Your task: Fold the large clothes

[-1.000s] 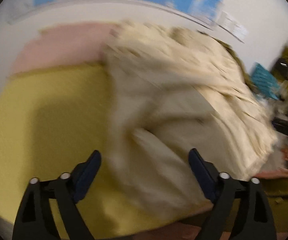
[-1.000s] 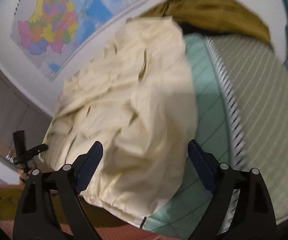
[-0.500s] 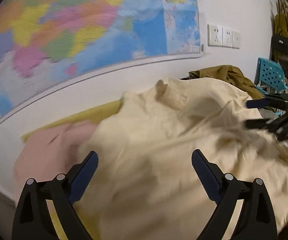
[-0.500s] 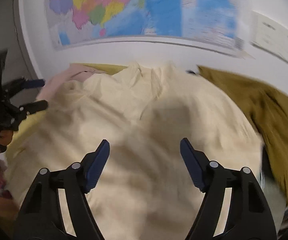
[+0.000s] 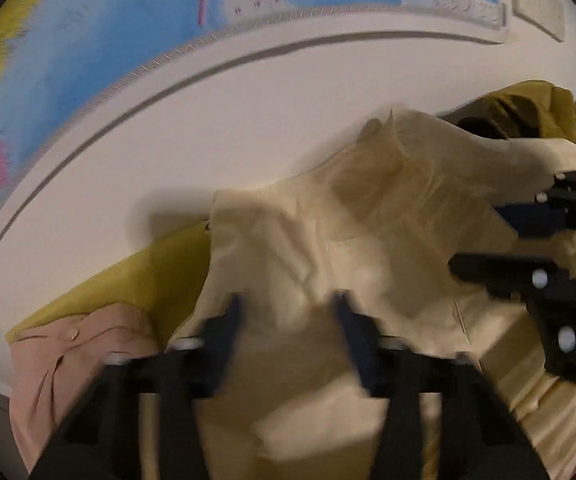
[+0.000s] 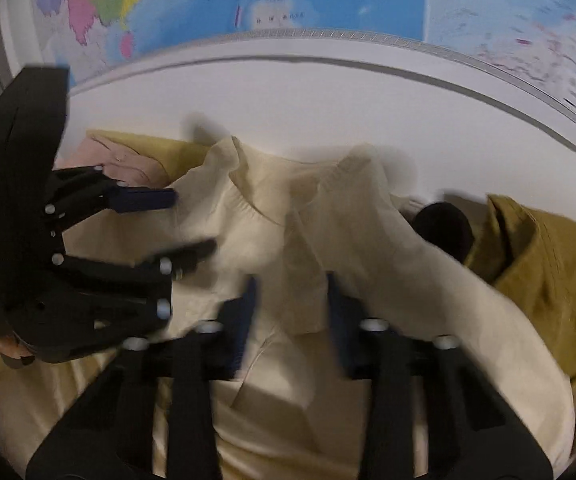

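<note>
shirt [image 5: 367, 248]: spread across the middle, its collar end toward the wall
wall [image 5: 248, 120]: behind all the clothes
map [image 5: 128, 40]: on the wall, above the shirt
sheet [image 5: 148, 276]: under the shirt, showing at its left edge
blouse [image 5: 76, 352]: on the sheet, left of the shirt
jacket [image 6: 547, 272]: right of the shirt, touching it
left gripper [image 5: 288, 308]: over the shirt's left part
right gripper [image 6: 289, 300]: over the shirt's middle, right of the left gripper

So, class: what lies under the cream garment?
Under the cream garment, a yellow-green sheet shows at its left edge, beside a pink cloth; whatever lies beneath its middle is covered.
</note>
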Demonstrator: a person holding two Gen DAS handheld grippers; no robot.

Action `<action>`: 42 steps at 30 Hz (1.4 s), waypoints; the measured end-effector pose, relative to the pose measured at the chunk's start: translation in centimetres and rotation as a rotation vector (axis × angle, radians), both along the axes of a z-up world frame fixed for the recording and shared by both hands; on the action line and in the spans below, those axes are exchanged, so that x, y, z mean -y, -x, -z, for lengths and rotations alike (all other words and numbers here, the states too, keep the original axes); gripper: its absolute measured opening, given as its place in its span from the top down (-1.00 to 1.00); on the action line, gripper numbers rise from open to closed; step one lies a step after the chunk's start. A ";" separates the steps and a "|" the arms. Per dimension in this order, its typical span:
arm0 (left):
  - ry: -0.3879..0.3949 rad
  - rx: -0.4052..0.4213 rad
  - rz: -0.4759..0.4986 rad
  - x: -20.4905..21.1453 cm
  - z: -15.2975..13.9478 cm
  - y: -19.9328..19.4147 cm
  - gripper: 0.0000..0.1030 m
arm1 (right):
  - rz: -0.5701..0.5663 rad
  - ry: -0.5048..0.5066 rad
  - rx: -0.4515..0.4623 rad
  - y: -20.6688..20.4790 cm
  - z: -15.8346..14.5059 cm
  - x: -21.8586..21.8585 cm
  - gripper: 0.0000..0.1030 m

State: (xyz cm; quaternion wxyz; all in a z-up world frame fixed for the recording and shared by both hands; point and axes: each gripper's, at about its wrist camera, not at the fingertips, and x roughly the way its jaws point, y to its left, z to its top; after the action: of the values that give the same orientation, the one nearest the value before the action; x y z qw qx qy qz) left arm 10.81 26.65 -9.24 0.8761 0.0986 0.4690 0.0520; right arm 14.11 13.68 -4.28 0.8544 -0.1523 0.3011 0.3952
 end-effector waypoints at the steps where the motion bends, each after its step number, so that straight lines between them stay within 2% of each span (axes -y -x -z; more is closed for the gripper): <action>1: 0.028 -0.009 0.003 -0.2 0.1 -0.3 0.94 | 0.013 0.029 0.012 -0.3 0.1 -0.3 0.73; 2: 0.048 -0.001 -0.007 -0.4 0.0 -0.5 0.95 | 0.019 0.030 0.021 -0.4 -0.1 -0.3 0.77; 4: 0.017 0.043 -0.008 -0.2 -0.7 -0.4 0.96 | 0.002 -0.013 0.027 -0.3 -0.9 0.4 0.84; 5: 0.010 0.069 -0.013 -0.2 -1.3 -0.2 0.97 | 0.008 -0.028 0.040 -0.3 -1.5 0.7 0.94; 7: 0.024 0.123 -0.034 -0.8 -3.0 0.0 1.00 | -0.009 -0.100 0.029 -0.4 -3.0 1.6 0.95; 9: 0.040 0.191 -0.064 -1.9 -5.2 0.1 1.00 | 0.010 -0.146 0.056 -0.6 -4.5 2.2 0.95; 11: 0.068 0.195 -0.081 -2.9 -6.2 -0.1 1.00 | 0.042 -0.174 0.067 -1.2 -5.2 2.5 0.95; 13: 0.061 0.196 -0.087 -3.4 -6.5 0.1 0.97 | 0.065 -0.190 0.047 -2.3 -4.9 2.2 0.95; 15: 0.080 0.167 -0.069 -3.9 -5.8 0.4 0.88 | 0.086 -0.177 0.027 -3.3 -4.0 1.7 0.96; 17: 0.057 0.147 -0.067 -3.7 -4.8 0.6 0.86 | 0.095 -0.187 0.002 -4.2 -3.6 1.3 0.96; 19: 0.031 0.114 -0.051 -3.6 -3.8 0.6 0.76 | 0.102 -0.200 -0.006 -4.6 -3.8 1.0 0.96; 21: 0.024 0.097 -0.039 -3.6 -3.3 0.9 0.39 | 0.108 -0.199 0.025 -4.0 -3.9 0.9 0.96; 23: 0.000 0.110 -0.037 -2.7 -3.0 1.3 0.07 | 0.124 -0.147 0.014 -4.0 -2.9 0.7 0.95; 25: -0.028 0.103 -0.046 -2.4 -3.0 1.8 0.06 | 0.127 -0.088 0.013 -3.6 -1.9 1.4 0.97; 26: -0.031 0.101 -0.047 -2.3 -3.2 2.3 0.06 | 0.127 -0.067 0.018 -3.5 -2.0 1.4 0.86; 28: -0.009 0.118 -0.030 -1.5 -4.2 4.0 -0.06 | 0.109 -0.068 0.021 -1.9 -2.8 2.8 0.33; 29: -0.012 0.139 -0.021 -1.1 -4.8 5.3 -0.18 | 0.073 -0.098 0.029 -0.6 -3.3 3.8 -0.18; 30: -0.016 0.155 -0.001 -0.7 -5.3 6.6 -0.27 | 0.062 -0.109 0.058 0.7 -3.7 4.6 -0.35; 31: -0.024 0.171 0.022 0.1 -5.9 8.5 -0.30 | 0.044 -0.107 0.092 2.5 -4.0 5.7 -0.35; 32: -0.023 0.184 0.053 1.0 -6.4 10.4 -0.30 | 0.002 -0.095 0.089 4.4 -4.0 6.8 -0.34; 33: -0.017 0.188 0.083 1.7 -6.8 11.3 -0.30 | -0.032 -0.098 0.074 5.7 -3.9 7.8 -0.33; 37: 0.001 0.197 0.257 5.8 -7.3 19.9 -0.45 | -0.206 -0.093 0.017 13.5 -1.5 12.5 -0.31; 39: 0.025 0.162 0.338 7.4 -6.6 24.0 -0.46 | -0.258 -0.062 0.027 17.3 0.4 13.7 -0.32; 42: 0.063 0.121 0.399 9.7 -5.5 26.8 -0.46 | -0.298 -0.038 -0.011 21.6 2.9 16.4 -0.33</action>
State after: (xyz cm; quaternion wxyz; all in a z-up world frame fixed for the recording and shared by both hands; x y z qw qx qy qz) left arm -16.00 16.92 -3.75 0.8982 0.1586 0.3884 -0.1315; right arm -7.53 -2.68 -7.22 0.7873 -0.1771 0.2723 0.5241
